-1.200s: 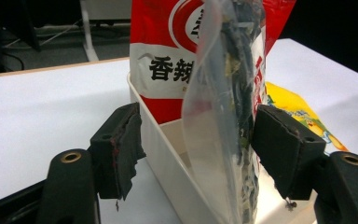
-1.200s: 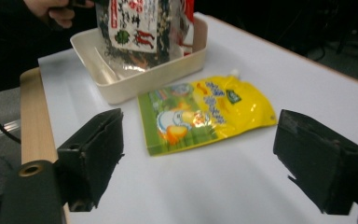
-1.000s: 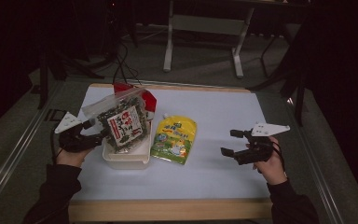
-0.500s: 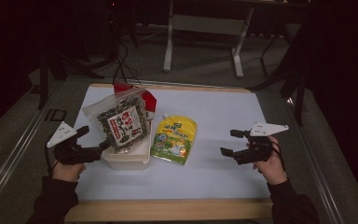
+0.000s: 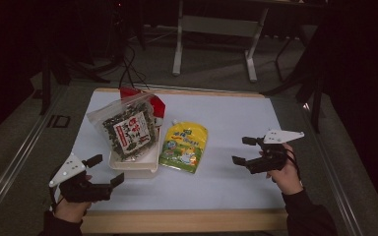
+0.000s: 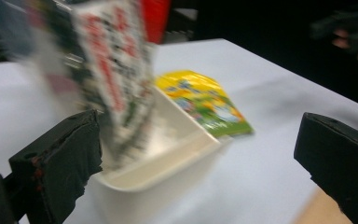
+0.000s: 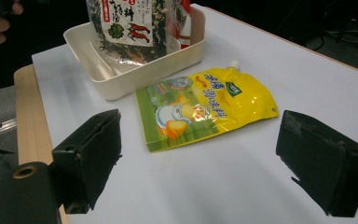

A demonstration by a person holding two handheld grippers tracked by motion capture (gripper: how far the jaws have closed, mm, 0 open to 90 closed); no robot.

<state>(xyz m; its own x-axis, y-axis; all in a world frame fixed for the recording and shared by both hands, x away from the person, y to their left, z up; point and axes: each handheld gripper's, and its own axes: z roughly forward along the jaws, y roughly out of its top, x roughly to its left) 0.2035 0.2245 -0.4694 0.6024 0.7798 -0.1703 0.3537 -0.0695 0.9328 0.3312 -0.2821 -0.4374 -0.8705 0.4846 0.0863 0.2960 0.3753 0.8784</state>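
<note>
L claw [image 5: 106, 171] sat at the near-left corner of the table [image 5: 236, 118], jaws wide, holding nothing. In the left gripper view its two black jaws stood far apart with the tray corner [image 6: 168, 161] between them; that view was motion-blurred, so fine detail was n/a.

Just beyond L claw, toward the far edge: white tray [image 5: 130, 166], near the table's left edge. The seaweed snack bag [image 5: 125, 129] stood in it, leaning toward the far-left corner, top well above the tray rim. A red pack [image 5: 142, 97] sat behind it, mostly hidden.

Touching or just beside the tray's right wall, approx. mid-table: yellow-green spout pouch [image 5: 184, 146] lying flat, spout toward the far edge. The right gripper view showed it [image 7: 205, 107] framed between that claw's jaws but farther off, not in contact.

R claw [image 5: 242, 150] was toward the right edge, jaws also wide and empty, pointing left at the pouch, well apart from it.

Risks (judgement):
- Seaweed bag is tall, light and only propped. A nudge to the tray wall from L claw could tip it out over the far-left side.
- Pouch is flat on a smooth table, so a jaw has little to get under. R claw may just push it into the tray instead of pinching it, and the tray could slide w/ it.
- Pouch film looks slick; a pinch on the edge alone could slip. Grabbing nr the spout or a corner seam is probably safer.
</note>
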